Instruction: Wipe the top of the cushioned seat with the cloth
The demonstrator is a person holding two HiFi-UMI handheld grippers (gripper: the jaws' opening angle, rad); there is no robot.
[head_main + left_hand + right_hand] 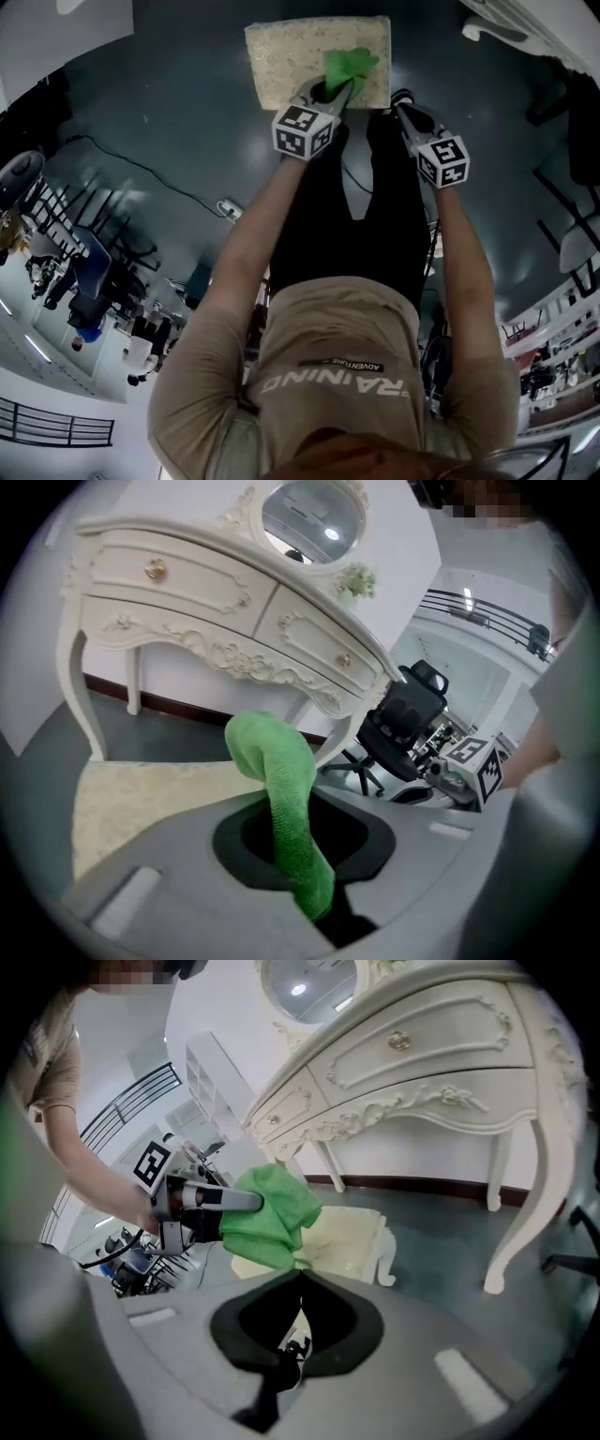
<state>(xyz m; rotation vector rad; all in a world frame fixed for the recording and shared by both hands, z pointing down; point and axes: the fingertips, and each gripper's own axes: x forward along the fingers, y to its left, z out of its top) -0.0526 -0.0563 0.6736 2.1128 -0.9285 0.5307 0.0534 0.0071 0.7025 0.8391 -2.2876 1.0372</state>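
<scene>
**A:** What are the hands doing right now?

**B:** The left hand-held gripper point(330, 93) is pinching a green cloth point(350, 65). Its jaws are clamped on a narrow fold, and the rest stands up in a loose bunch. It hangs over the near right part of the cushioned seat point(281, 52), a cream, low stool on a dark floor point(169, 103). I cannot tell if the cloth is touching the cushion. The right hand-held gripper point(300, 1275) has its jaws pressed together on nothing and hovers just beside the seat's near edge.

**A:** What might go wrong?

**B:** I think the grip is the weak spot. Only a thin fold is caught, so dragging it over the textured cushion could pull it free. Bunched like this, little of the cloth would meet the fabric, and the wipe could miss patches. The seat looks light and the floor smooth, so a firm stroke may push it away, since nothing is steadying it.

**A:** Anything in the way?

**B:** An ornate white dressing table point(216, 602) stands just behind the seat, its curved legs point(516, 1232) near the far corners. A long forward stroke could knock the gripper against its front. A black office chair point(408, 719) sits off to the right, well apart. A cable point(141, 169) trails over the floor to the person's left, clear of the seat.
</scene>
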